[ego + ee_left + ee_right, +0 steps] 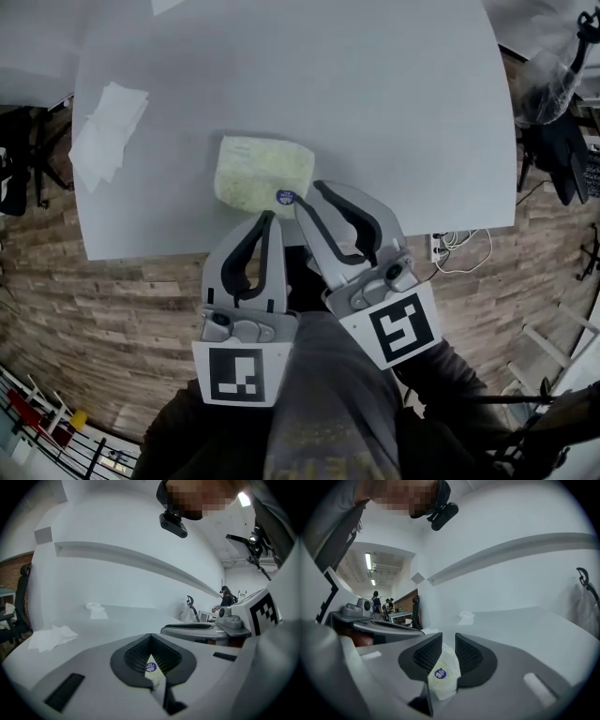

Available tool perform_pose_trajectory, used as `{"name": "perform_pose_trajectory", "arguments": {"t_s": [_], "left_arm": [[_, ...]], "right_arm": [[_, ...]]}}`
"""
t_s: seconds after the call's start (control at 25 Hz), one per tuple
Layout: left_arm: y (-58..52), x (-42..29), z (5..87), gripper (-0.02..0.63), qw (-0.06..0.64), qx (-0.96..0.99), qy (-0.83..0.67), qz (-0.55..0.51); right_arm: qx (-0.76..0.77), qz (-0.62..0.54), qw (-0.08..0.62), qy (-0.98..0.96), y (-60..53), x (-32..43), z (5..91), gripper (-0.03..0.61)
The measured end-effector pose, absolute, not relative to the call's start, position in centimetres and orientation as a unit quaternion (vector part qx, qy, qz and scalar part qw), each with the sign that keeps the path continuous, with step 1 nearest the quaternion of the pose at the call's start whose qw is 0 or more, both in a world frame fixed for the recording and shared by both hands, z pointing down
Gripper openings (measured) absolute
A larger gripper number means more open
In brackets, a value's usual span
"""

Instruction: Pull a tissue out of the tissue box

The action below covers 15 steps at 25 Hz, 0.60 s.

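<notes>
Tissue pack [262, 173], pale yellow, flat near the front edge of the grey table [375, 112], left gripper [265, 217] just beside its near edge, jaws together and empty, right gripper [311, 193] at its near right corner, jaws a little apart, loose tissues [108, 131] well apart at left.

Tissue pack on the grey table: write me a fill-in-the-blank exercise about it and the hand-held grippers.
The round sticker on the pale yellow-green soft tissue pack is ___.
In the head view, the loose white tissues lie on the grey table to the pack's ___.
The jaws of the right hand-held gripper stand ___.
Missing words: blue; left; apart.
</notes>
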<state>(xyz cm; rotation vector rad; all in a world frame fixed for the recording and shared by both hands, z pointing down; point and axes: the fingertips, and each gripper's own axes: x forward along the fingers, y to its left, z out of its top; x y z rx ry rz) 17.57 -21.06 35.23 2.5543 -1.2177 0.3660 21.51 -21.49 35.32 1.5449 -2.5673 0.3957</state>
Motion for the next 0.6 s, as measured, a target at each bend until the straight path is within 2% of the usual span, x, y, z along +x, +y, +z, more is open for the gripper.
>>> {"name": "perform_pose_trajectory", "arguments": {"t_s": [0.52, 0.6], "left_arm": [[-22.7, 17.4, 41.0, -0.002, 0.189, 0.872, -0.425, 0.152], [-22.7, 17.4, 41.4, -0.002, 0.191, 0.872, -0.424, 0.155]], "right_arm": [[0.472, 0.139, 0.138, -0.86, -23.1, 20.3, 41.7, 0.058], [0.467, 0.147, 0.146, -0.86, -23.1, 20.3, 42.3, 0.003]]}}
